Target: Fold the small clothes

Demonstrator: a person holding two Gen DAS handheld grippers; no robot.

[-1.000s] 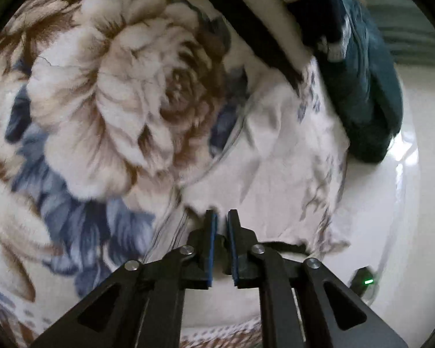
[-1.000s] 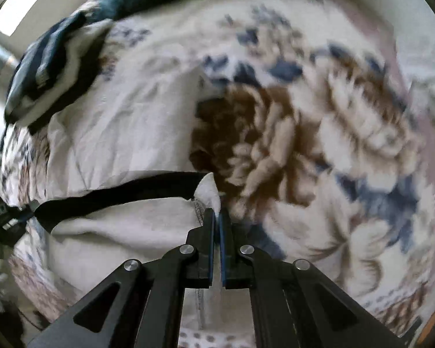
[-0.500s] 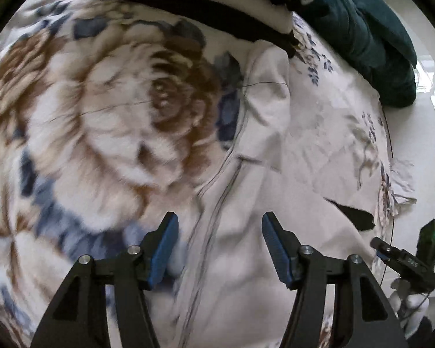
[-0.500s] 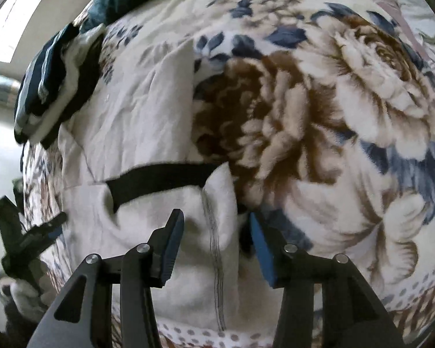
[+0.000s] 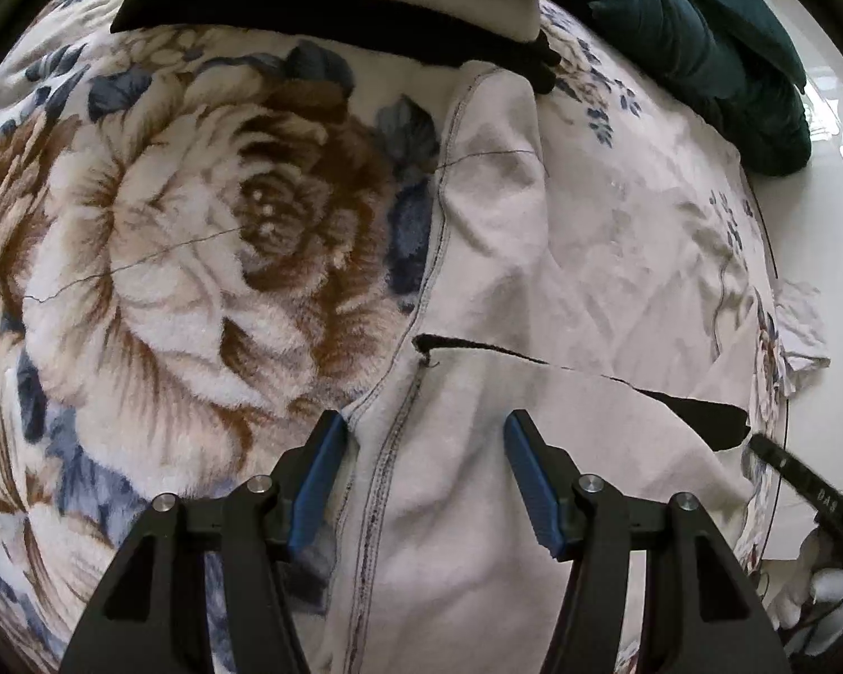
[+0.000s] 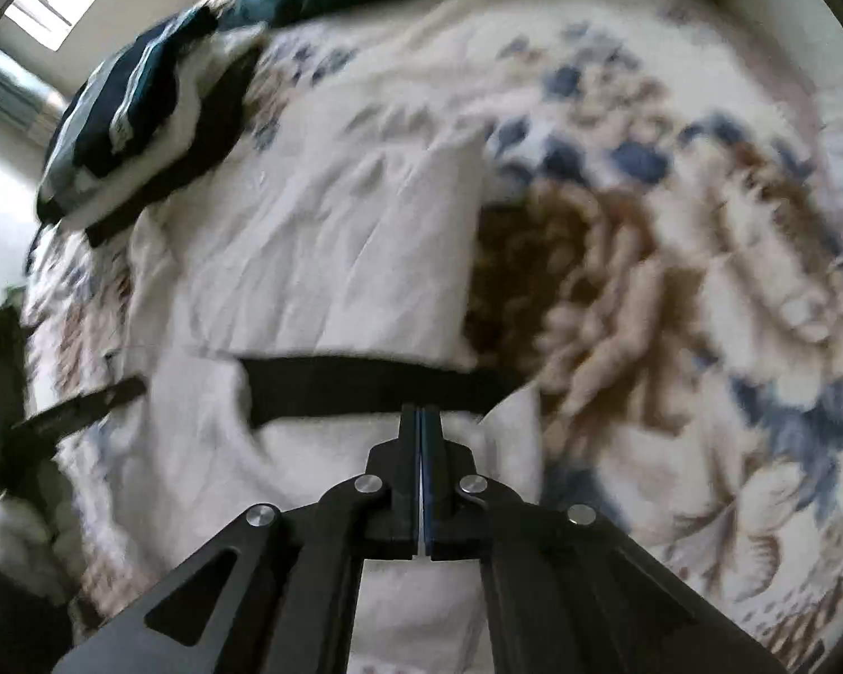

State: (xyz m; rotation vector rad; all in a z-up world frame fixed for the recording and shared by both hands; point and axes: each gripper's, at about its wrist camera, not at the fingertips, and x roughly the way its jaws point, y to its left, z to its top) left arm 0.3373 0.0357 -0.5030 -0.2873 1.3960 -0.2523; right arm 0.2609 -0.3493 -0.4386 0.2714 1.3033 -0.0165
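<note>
A small white garment with a black waistband (image 5: 477, 292) lies folded over on the floral blanket (image 5: 185, 258). My left gripper (image 5: 424, 438) is open, hovering just above the garment's near layer, with a stitched seam between its blue pads. In the right wrist view the same garment (image 6: 331, 258) shows its black band (image 6: 365, 387) across the middle. My right gripper (image 6: 421, 421) has its jaws closed together, empty, tips just over the near edge of the band. The view is blurred.
A stack of folded clothes (image 5: 331, 5), white with black trim and a dark patterned piece on top, sits at the far edge. A teal garment (image 5: 719, 50) lies beside it. The other gripper's black tip (image 5: 803, 488) shows at right. The floor (image 5: 826, 224) lies beyond the bed edge.
Both grippers let go of the garment's corners half a second ago and drew back. Since then my right gripper has shut empty and moved; my left stays open over the cloth.
</note>
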